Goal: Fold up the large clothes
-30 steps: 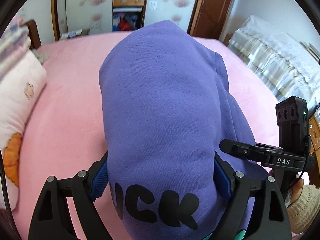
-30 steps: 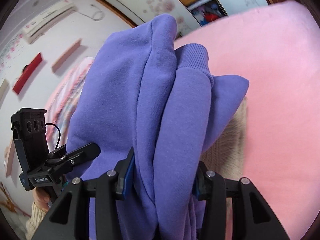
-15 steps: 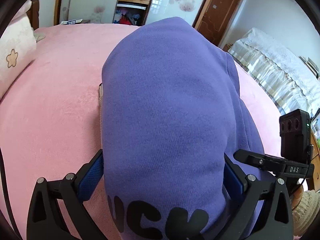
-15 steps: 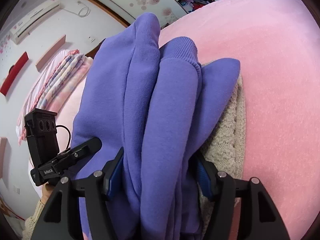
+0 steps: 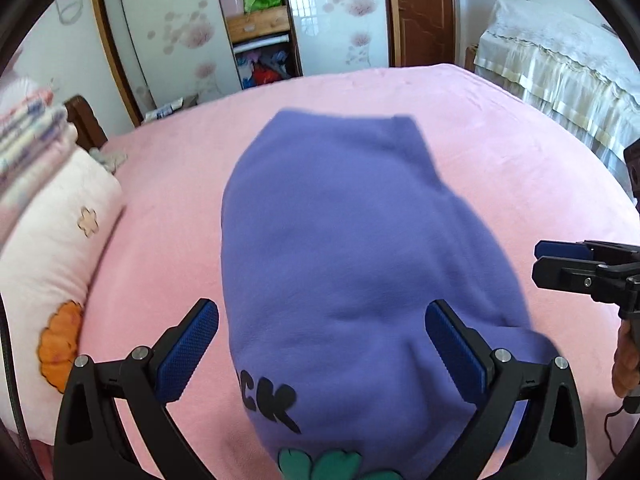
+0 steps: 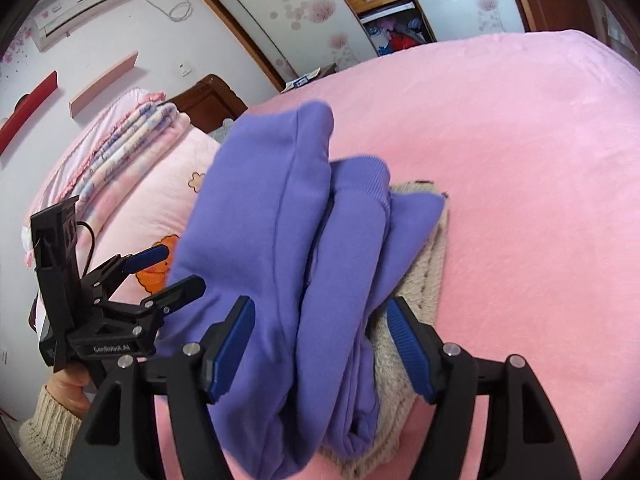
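Fingers of left gripper [image 5: 322,336] spread wide, clear of fabric, fingers of right gripper [image 6: 320,334] likewise parted, folded purple sweatshirt [image 5: 352,264] lying between both pairs, resting on beige knit garment [image 6: 420,280], pink bed [image 6: 540,200] beneath, floral pillow [image 5: 44,248] at left.

The folded sweatshirt [image 5: 352,280] lay on the bed [image 5: 500,168], atop a knitted garment [image 6: 424,276] (only its right edge showed). The left gripper [image 5: 322,328] straddled its near end, jaws spread; the right gripper [image 6: 320,336] likewise. Pillows [image 5: 44,240] sat left, a wardrobe [image 5: 260,20] behind.
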Demonstrator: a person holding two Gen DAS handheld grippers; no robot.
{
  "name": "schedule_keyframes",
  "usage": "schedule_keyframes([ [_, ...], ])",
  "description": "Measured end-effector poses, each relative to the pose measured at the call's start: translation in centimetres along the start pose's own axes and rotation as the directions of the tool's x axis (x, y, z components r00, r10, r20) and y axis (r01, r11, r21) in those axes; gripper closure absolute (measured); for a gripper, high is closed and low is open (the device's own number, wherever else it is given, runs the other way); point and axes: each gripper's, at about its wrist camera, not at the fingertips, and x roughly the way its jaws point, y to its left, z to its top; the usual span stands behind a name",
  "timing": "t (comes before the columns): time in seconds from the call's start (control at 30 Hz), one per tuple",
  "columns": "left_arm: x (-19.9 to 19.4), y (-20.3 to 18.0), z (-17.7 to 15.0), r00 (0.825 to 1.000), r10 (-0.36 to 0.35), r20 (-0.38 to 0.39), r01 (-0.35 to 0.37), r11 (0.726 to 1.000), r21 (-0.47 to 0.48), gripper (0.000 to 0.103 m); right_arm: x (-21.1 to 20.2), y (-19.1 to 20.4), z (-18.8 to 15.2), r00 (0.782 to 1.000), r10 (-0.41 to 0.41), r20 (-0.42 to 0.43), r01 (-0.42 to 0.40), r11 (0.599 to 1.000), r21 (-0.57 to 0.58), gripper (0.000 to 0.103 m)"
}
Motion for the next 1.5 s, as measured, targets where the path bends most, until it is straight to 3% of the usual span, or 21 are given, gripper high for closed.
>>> schedule_keyframes([
  [0.1, -2.1, -1.1, 0.6, 1.0, 0.003, 0.015, -0.003, 1.0, -0.027, 0.0, -2.3, 0.7, 0.1, 1.0, -0.019, 0.019, 0.019, 0.999, -0.03, 0.034],
  [0.33, -11.3, -4.6, -0.5, 0.99, -0.08, 0.114, 0.098, 0.982, -0.16, 0.0, -9.4, 2.2, -1.2, 0.996, -0.075, 0.04, 0.078, 0.993, -0.093, 0.034],
  [0.63, -24.4, -17.0, -3.6, 0.981, -0.102, 0.166, 0.126, 0.983, -0.137, 0.0, -24.1, 3.8, -5.9, 0.978, -0.182, 0.1, 0.196, 0.969, -0.15, 0.031],
  [0.8, -31.7, -24.7, -6.7, 0.974, -0.072, 0.216, 0.11, 0.979, -0.17, 0.0, -33.1, 3.2, -10.5, 0.95, -0.274, 0.151, 0.296, 0.943, -0.153, 0.025],
  [0.9, -34.4, -28.2, -8.5, 0.973, -0.059, 0.221, 0.107, 0.971, -0.214, 0.0, -37.2, 2.8, -13.3, 0.923, -0.336, 0.187, 0.365, 0.918, -0.154, 0.022],
  [1.07, -37.2, -33.6, -11.3, 0.982, -0.044, 0.184, 0.088, 0.968, -0.236, 0.0, -42.4, 1.5, -17.5, 0.911, -0.353, 0.214, 0.384, 0.915, -0.125, 0.021],
  [1.23, -38.7, -36.1, -13.2, 0.984, -0.062, 0.165, 0.105, 0.96, -0.261, 0.0, -45.8, 0.8, -20.5, 0.893, -0.378, 0.242, 0.416, 0.901, -0.126, 0.021],
  [1.5, -41.6, -39.0, -15.3, 0.987, 0.049, 0.155, 0.0, 0.953, -0.302, 0.0, -48.6, 0.2, -23.6, 0.871, -0.42, 0.255, 0.448, 0.892, -0.061, 0.019],
])
